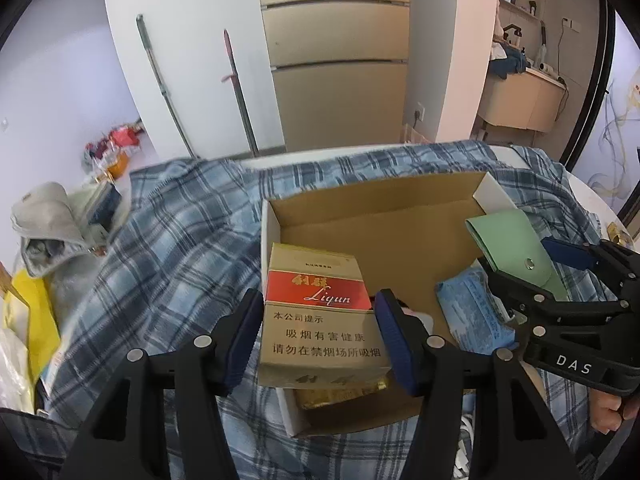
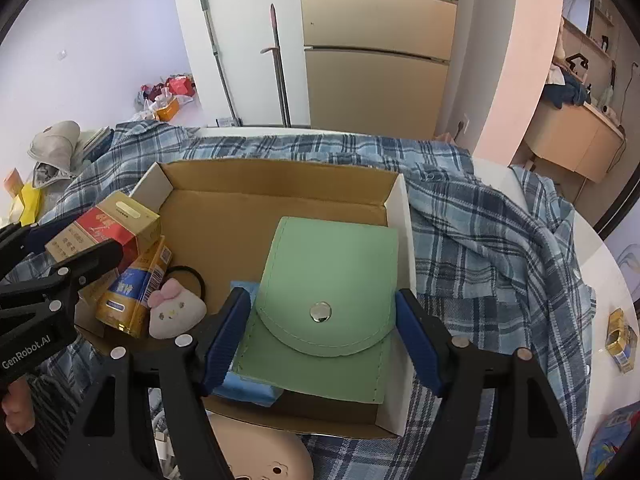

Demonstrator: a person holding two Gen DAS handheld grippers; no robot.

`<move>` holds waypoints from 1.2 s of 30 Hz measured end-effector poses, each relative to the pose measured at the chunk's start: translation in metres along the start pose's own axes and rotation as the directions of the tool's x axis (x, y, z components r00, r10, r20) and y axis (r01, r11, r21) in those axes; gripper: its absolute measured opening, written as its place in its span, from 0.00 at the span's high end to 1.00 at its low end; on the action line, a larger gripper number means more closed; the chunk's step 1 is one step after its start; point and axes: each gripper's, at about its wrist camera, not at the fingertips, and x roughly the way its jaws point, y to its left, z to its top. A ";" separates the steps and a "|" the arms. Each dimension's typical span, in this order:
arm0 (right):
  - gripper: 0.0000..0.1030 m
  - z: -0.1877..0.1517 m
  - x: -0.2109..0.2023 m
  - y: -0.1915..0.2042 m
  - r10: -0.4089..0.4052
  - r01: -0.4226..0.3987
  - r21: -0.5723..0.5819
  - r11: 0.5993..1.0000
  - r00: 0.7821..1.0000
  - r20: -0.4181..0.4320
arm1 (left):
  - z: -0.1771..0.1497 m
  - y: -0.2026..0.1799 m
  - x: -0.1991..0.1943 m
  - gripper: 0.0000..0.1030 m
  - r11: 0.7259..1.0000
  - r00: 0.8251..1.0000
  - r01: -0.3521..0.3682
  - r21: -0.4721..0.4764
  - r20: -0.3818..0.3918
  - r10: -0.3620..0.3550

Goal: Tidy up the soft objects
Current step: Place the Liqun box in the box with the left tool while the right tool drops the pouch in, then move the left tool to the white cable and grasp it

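My left gripper (image 1: pixel 320 332) is shut on a red and gold cigarette pack (image 1: pixel 312 268), which hangs over the left end of an open cardboard box (image 1: pixel 380 196). My right gripper (image 2: pixel 322 332) is shut on a green pouch with a snap button (image 2: pixel 332 264), above the right half of the box (image 2: pixel 280 180). Both blue pads press on the pouch's sides. Each wrist view catches the other gripper from the side: the right gripper (image 1: pixel 536 268) with the pouch, the left gripper (image 2: pixel 72 244) with the pack.
The box lies on a blue plaid shirt (image 2: pixel 480 240) spread over a white table. Inside are a gold and blue pack (image 2: pixel 136 288), a plush hair tie (image 2: pixel 176 312) and a blue tissue pack (image 2: pixel 244 392). A grey garment (image 1: pixel 44 224) lies far left, a small gold box (image 2: pixel 620 340) at the right.
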 end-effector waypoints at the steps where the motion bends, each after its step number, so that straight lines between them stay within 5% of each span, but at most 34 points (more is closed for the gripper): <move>1: 0.29 0.000 0.001 -0.001 0.003 -0.003 0.004 1.000 1.000 -0.002 | 0.000 0.000 0.002 0.42 1.000 1.000 0.002 0.001 -0.007 -0.002; 5: 0.23 0.001 -0.001 0.000 -0.017 0.017 0.000 1.000 1.000 0.017 | -0.002 -0.003 0.003 0.27 1.000 1.000 -0.005 0.009 -0.010 0.005; 17: 0.19 0.007 -0.018 -0.005 -0.071 0.069 0.019 0.997 0.994 0.085 | 0.003 -0.001 -0.021 0.25 0.998 0.993 -0.066 0.020 0.103 0.064; 20: 0.19 0.007 -0.025 -0.002 -0.113 0.113 0.007 0.994 0.987 0.113 | 0.003 0.001 -0.033 0.25 0.999 0.989 -0.030 -0.013 0.144 0.032; 27: 0.19 -0.012 -0.078 -0.001 -0.165 0.166 0.009 0.986 0.969 0.186 | -0.016 -0.015 -0.100 0.25 1.000 0.949 -0.027 0.011 0.314 0.022; 36: 0.16 -0.028 -0.145 0.017 -0.235 0.241 0.006 0.970 0.938 0.256 | -0.060 -0.020 -0.160 0.25 1.000 0.905 0.013 -0.017 0.426 -0.004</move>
